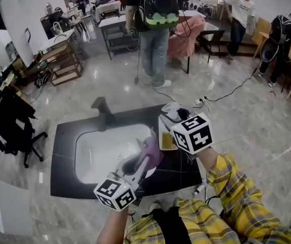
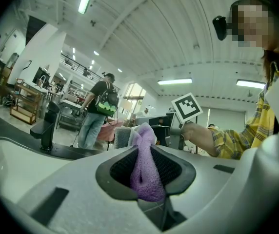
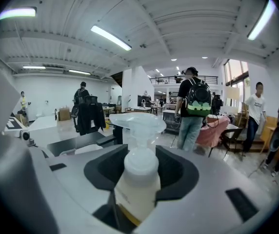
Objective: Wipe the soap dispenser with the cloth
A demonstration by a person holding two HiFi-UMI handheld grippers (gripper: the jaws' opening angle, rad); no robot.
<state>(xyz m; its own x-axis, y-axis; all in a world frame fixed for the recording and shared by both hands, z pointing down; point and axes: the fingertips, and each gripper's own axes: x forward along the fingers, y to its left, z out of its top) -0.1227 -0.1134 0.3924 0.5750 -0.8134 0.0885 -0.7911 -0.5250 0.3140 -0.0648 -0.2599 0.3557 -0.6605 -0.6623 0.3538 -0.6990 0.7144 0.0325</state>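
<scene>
Soap dispenser point(image 3: 138, 177): small pale translucent bottle w/ a white collar and a clear pump head on top. The body looks yellowish low down; can't tell if that's liquid or a label. It sits upright btwn the jaws of the right hand-held gripper point(image 3: 139, 172), which are clenched on the bottle's body, w/ neck and pump head sticking out past them. In the head view the dispenser point(image 1: 167, 136) is held up off the dark surface point(image 1: 64, 156), over its right end, just right of the sink point(image 1: 97, 154). The right hand-held gripper point(image 1: 170, 130) comes in from the right, marker cube facing up.

Cloth point(image 2: 147, 167): purple, fuzzy, bunched into a fold. The left hand-held gripper point(image 2: 147, 169) is clamped on it, pads pinching the fold, and a tuft pokes out beyond the jaw tips. In the head view the cloth point(image 1: 151, 150) hangs over the sink's right edge, just beside the dispenser; can't tell if they touch. The left hand-held gripper point(image 1: 146, 156) reaches up from the lower left.

Containers: the sink is a white basin set into the surface, its inside showing plain white, w/ a black faucet point(image 1: 102, 115) at its far rim. The dispenser's contents can't be made out beyond that yellowish tint.

In the bg a person w/ a backpack point(image 1: 158, 6) stands on the floor beyond the surface.
</scene>
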